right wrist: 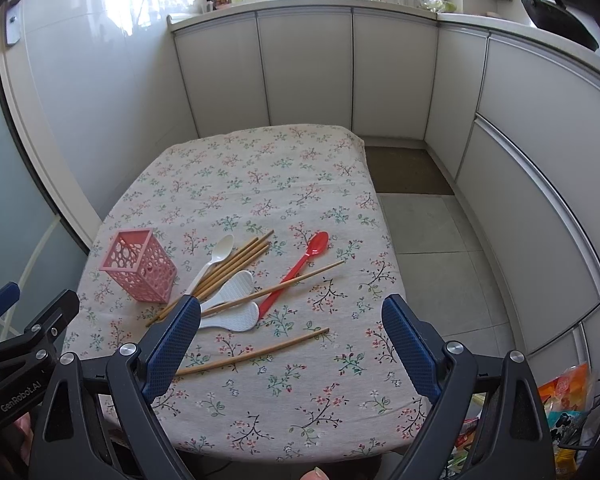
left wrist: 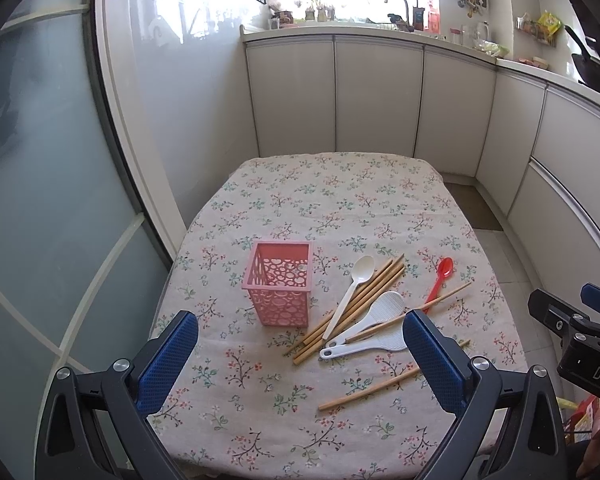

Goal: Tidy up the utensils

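**Nothing gathered yet: both tools wait spread above the scattered utensils**

The left tool (left wrist: pixel 300 354) and right tool (right wrist: pixel 292 336) both hang spread and empty over the near part of the worktop (left wrist: pixel 340 200). Ahead of the left tool stands the pink holder (left wrist: pixel 279 282), empty as far as its top shows. Right of it lie the chopsticks (left wrist: pixel 352 306), white spoon (left wrist: pixel 350 294), two rice paddles (left wrist: pixel 374 330) and red spoon (right wrist: pixel 300 270), partly overlapping. A loose chopstick (right wrist: pixel 256 352) lies nearest the right tool, probably the easiest first pick. The far worktop is open; its right edge drops to the floor.
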### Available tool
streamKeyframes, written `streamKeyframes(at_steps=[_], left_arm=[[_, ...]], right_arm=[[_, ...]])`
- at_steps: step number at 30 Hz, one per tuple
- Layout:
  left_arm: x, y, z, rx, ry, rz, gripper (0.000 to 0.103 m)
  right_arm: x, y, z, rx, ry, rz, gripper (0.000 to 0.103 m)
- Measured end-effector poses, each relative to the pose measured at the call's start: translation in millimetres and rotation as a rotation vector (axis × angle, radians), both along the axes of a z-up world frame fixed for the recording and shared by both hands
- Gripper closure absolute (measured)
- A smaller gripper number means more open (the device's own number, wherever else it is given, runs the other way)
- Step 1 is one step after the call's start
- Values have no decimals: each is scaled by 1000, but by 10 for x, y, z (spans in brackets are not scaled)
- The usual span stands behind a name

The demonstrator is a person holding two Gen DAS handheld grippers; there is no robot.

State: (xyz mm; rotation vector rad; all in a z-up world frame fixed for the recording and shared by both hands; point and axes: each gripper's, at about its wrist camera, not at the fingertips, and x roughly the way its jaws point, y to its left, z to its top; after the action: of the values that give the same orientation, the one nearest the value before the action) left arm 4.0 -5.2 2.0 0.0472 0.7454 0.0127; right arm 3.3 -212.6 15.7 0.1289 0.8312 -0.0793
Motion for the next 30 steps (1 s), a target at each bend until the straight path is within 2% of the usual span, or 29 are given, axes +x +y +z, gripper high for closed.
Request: streamKeyframes(at_steps=[30], left_arm=[[6,-35,29,1,0,-6,0]], right_arm=[[4,-17,-3,4,-2,-5,9]])
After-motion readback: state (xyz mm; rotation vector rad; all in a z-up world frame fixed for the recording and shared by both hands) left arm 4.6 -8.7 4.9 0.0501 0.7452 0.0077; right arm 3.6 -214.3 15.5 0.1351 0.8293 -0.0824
